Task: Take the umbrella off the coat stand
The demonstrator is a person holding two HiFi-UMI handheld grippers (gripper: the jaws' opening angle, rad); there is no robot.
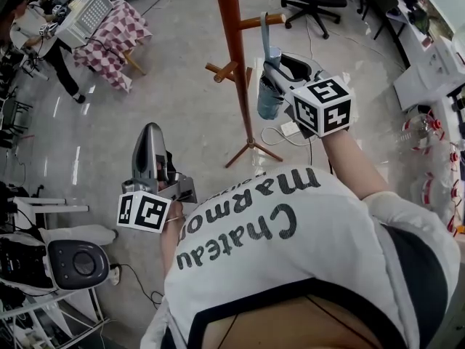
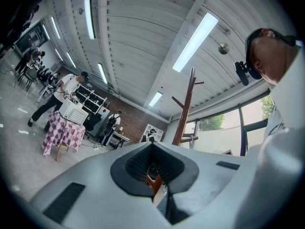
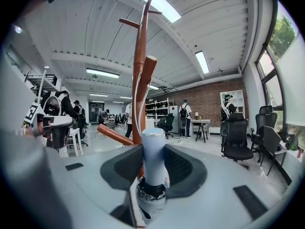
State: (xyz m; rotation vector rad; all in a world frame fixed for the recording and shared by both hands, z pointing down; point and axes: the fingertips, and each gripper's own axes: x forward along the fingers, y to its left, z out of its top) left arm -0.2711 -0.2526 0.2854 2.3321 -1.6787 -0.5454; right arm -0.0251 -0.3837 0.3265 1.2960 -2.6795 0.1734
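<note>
Gripping the folded umbrella (image 1: pixel 269 97) by its pale handle in the right hand-held gripper (image 3: pixel 153 149), just beside the coat stand (image 1: pixel 234 42). Seemingly hung by its strap (image 1: pixel 265 33) from a peg (image 1: pixel 256 21). Holding the left hand-held gripper (image 1: pixel 150 133) shut, empty, well apart. Next, probably: lift the strap clear.

"What stands in the way?"
"The coat stand (image 1: pixel 236 57); its pegs (image 1: pixel 251 22) sit just beside the right claw (image 1: pixel 270 70)."
"And free room?"
"Open floor (image 1: pixel 174 86) to its left; the checkered tabletop (image 1: pixel 116 35) stands well apart."
</note>
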